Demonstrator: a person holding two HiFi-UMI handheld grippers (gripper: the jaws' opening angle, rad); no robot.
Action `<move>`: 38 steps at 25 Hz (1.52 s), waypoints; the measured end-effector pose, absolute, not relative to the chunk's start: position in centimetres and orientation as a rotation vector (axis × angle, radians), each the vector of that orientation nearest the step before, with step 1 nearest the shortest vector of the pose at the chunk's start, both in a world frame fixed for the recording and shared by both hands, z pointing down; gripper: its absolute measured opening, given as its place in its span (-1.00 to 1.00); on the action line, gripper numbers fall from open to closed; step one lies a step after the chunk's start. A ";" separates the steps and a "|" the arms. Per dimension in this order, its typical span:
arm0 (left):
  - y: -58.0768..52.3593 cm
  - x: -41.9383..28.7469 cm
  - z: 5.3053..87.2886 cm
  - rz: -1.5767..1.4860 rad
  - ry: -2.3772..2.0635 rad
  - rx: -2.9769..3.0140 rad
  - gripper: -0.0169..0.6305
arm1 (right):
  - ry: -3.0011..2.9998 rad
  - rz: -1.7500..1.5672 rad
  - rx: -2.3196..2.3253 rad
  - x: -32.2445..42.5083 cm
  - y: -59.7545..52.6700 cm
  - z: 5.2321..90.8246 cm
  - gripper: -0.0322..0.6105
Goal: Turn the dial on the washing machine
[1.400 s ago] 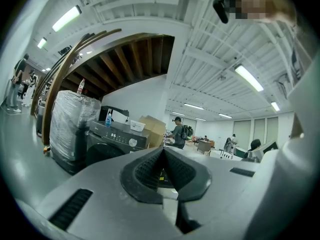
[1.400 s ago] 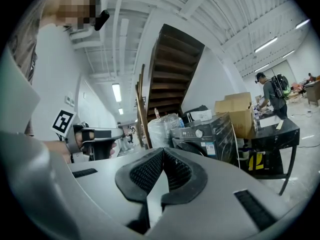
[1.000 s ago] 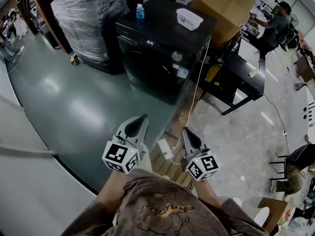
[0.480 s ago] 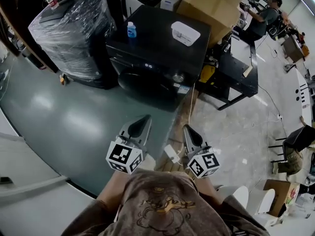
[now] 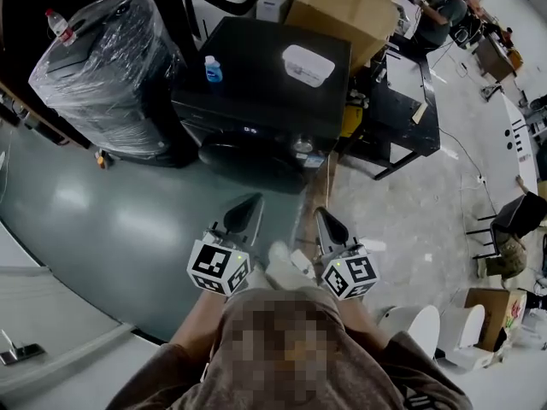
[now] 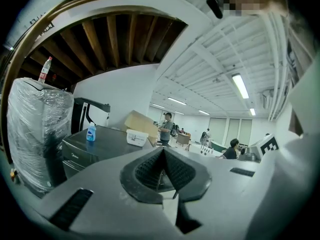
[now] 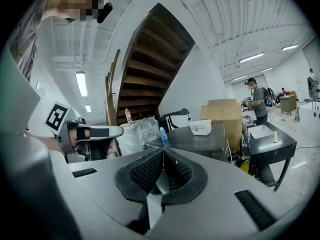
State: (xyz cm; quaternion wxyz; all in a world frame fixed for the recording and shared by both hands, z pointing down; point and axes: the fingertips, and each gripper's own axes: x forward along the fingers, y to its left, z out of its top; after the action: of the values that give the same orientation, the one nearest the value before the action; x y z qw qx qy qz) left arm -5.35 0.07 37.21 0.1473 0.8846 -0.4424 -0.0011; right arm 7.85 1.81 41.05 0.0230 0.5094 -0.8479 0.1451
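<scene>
The black washing machine (image 5: pixel 265 67) stands ahead across the floor, its small silver dial (image 5: pixel 300 146) on the front panel near the right side. Both grippers are held low in front of me, well short of the machine. My left gripper (image 5: pixel 249 204) is shut with nothing between its pads, and my right gripper (image 5: pixel 324 219) is shut and empty too. In the left gripper view the machine (image 6: pixel 97 146) lies beyond the closed jaws, left of centre. The right gripper view shows the machine (image 7: pixel 197 136) straight past its jaw tips, with the left gripper (image 7: pixel 92 132) at the left.
A blue bottle (image 5: pixel 212 69) and a white box (image 5: pixel 308 65) rest on the machine's top. A plastic-wrapped bundle (image 5: pixel 102 75) stands left of it, cardboard boxes (image 5: pixel 346 7) behind, a black table (image 5: pixel 402 109) to the right. A white cable (image 5: pixel 327 186) trails on the floor. A person (image 5: pixel 440 11) stands far right.
The view has shifted forward and the washing machine now sits more centred and seen more from above. Both grippers stay shut and keep their places in front of me.
</scene>
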 end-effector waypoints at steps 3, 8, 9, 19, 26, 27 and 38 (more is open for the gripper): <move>-1.4 -5.1 37.3 0.004 -1.262 2.548 -0.97 | -2.623 0.454 1.584 7.9 0.4 41.3 -0.89; -3.5 -4.4 37.7 0.018 -1.259 2.537 -0.97 | -2.614 0.489 1.576 8.3 -1.8 42.2 -0.89; -3.9 -4.2 37.7 0.023 -1.259 2.538 -0.97 | -2.616 0.494 1.573 8.4 -2.2 42.3 -0.89; -7.5 -2.8 38.5 0.035 -1.287 2.518 -0.97 | -2.644 0.497 1.565 10.3 -6.2 42.6 -0.82; -9.4 -2.6 38.7 0.033 -1.279 2.511 -0.97 | -2.604 0.533 1.515 9.8 -8.5 43.5 -0.18; -9.6 -2.7 38.8 0.038 -1.272 2.513 -0.97 | -2.590 0.533 1.519 9.6 -8.7 43.8 -0.14; -11.3 -4.6 40.4 0.075 -1.175 2.528 -0.97 | -2.399 0.575 1.666 8.2 -12.3 48.8 -0.11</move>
State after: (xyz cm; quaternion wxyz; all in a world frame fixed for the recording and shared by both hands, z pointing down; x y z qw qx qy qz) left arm -4.65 -11.25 40.37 0.1755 0.8925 -0.4147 0.0264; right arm 8.19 -12.32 48.79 0.0824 0.5578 -0.8031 0.1924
